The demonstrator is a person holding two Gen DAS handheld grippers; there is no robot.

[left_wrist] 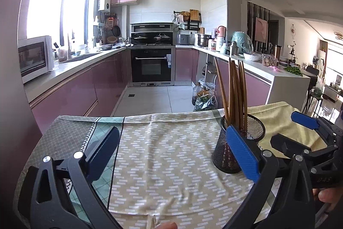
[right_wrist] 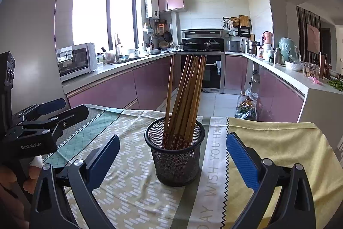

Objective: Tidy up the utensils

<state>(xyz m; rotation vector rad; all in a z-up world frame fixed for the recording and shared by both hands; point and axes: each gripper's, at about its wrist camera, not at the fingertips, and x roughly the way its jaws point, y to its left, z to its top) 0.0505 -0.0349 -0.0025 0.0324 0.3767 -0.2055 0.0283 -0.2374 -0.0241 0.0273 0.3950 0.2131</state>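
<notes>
1. Black wire-mesh cylindrical holder (right_wrist: 174, 156); stands upright on the counter, on the chevron-patterned part of the cloth; near the right gripper, centred ahead of its fingers but not between them; in the left wrist view it sits to the right, partly behind that gripper's right finger.
2. Bundle of brown wooden chopsticks (right_wrist: 186, 96); all inside the holder, patterned ends down, plain ends up and fanned, most leaning right, one nearly upright at the left.
3. Left gripper (left_wrist: 171, 149); black frame, blue pads; jaws spread wide, nothing between them but bare cloth; a hand's fingers show at its lower edge.
4. Right gripper (right_wrist: 173, 156); same make; jaws spread wide, pads clear of the holder on both sides; gripping nothing.
5. Patchwork cloth over the counter (right_wrist: 128, 186); grey-green and teal panels at left, beige chevron at centre, a lettered strip, pale yellow panel at right.
6. Far background; kitchen with pink cabinet fronts, black oven (left_wrist: 151, 64), white microwave (left_wrist: 35, 57) at left.
</notes>
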